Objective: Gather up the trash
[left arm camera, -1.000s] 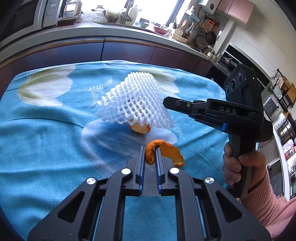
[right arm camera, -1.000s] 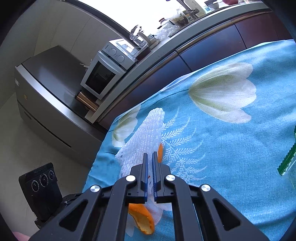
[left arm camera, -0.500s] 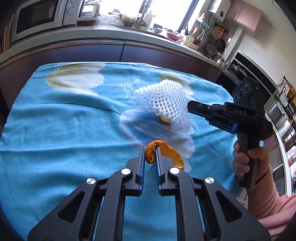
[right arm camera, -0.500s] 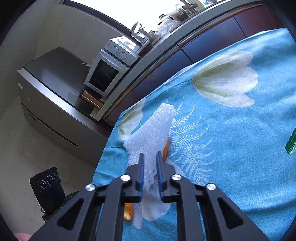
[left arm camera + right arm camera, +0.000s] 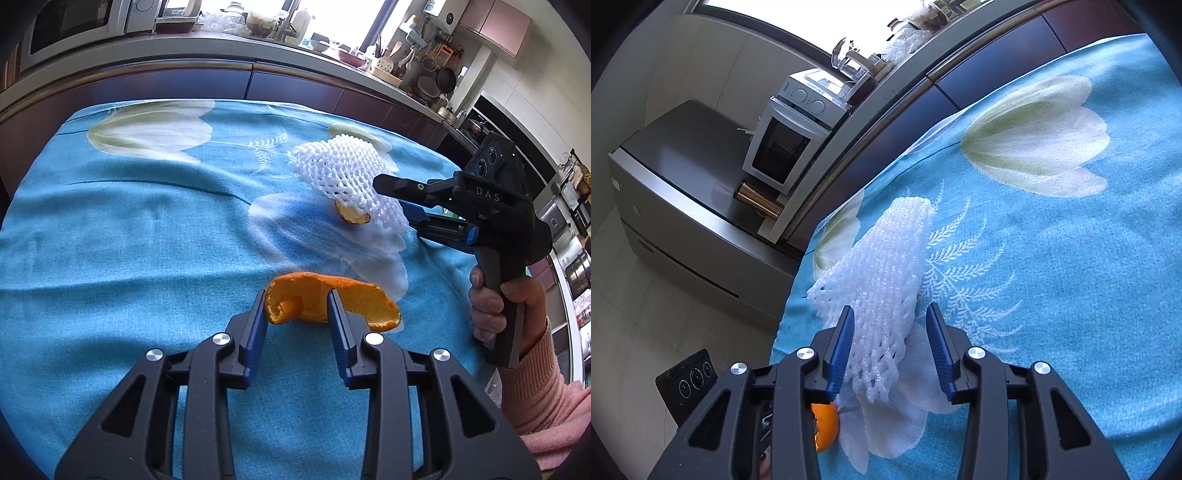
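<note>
On the blue flowered cloth (image 5: pixel 110 236) covering the surface lie three bits of trash: one white foam fruit net (image 5: pixel 347 177) and two pieces of orange peel. The large curled orange peel (image 5: pixel 332 299) lies at 6 o'clock in the left wrist view, its long axis running from 9 to 3 o'clock. The small peel piece (image 5: pixel 352 216) peeks from under the net's near edge, toward 1 o'clock of the large one.

The left tool (image 5: pixel 297 301) stands parted, its jaws having just been opening; the curl of the large peel sits between the blue pads, loose on the cloth.

The right tool (image 5: pixel 890 332), held by a hand (image 5: pixel 495 306) in a pink sleeve, has likewise just been opening and is released. The net's near end lies between its pads, its long axis pointing from 6 toward 12 o'clock in the right wrist view. A dark cabinet front (image 5: pixel 184 85) and cluttered counter border the far side.
</note>
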A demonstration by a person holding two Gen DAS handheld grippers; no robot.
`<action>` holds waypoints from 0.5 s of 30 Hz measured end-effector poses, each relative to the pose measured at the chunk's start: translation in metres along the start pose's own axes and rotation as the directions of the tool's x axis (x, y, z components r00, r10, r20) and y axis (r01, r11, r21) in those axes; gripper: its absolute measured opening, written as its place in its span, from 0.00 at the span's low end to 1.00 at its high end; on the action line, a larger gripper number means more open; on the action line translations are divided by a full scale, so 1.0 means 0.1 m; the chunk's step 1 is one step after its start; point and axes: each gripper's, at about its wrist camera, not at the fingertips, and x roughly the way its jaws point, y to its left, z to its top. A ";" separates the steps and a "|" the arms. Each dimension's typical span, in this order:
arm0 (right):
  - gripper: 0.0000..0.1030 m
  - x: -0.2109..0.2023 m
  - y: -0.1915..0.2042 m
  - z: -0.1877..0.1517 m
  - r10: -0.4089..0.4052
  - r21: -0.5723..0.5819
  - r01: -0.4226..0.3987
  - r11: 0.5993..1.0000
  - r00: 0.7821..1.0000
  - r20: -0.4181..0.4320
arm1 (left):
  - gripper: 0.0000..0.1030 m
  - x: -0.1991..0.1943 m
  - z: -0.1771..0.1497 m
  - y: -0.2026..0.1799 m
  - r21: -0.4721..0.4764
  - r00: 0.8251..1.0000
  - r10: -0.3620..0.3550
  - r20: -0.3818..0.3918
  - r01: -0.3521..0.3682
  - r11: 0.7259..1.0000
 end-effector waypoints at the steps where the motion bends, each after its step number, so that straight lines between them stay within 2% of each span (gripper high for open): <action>1: 0.20 0.02 0.00 -0.01 -0.002 0.000 0.002 1.000 1.000 -0.005 | 0.22 0.00 0.00 0.00 -0.004 1.000 0.004 0.003 -0.004 1.000; 2: 0.14 0.02 0.00 -0.01 -0.001 -0.003 0.001 1.000 1.000 -0.005 | 0.15 0.00 0.00 0.01 -0.009 1.000 0.008 0.002 -0.008 1.000; 4: 0.10 -0.01 0.04 -0.02 0.001 -0.021 -0.001 1.000 1.000 0.006 | 0.16 -0.01 0.00 0.03 -0.023 1.000 0.004 0.001 -0.004 1.000; 15: 0.09 -0.24 0.33 -0.09 0.045 -0.126 -0.039 0.991 0.998 0.043 | 0.10 -0.26 -0.01 0.07 -0.038 0.998 0.000 0.060 0.002 0.999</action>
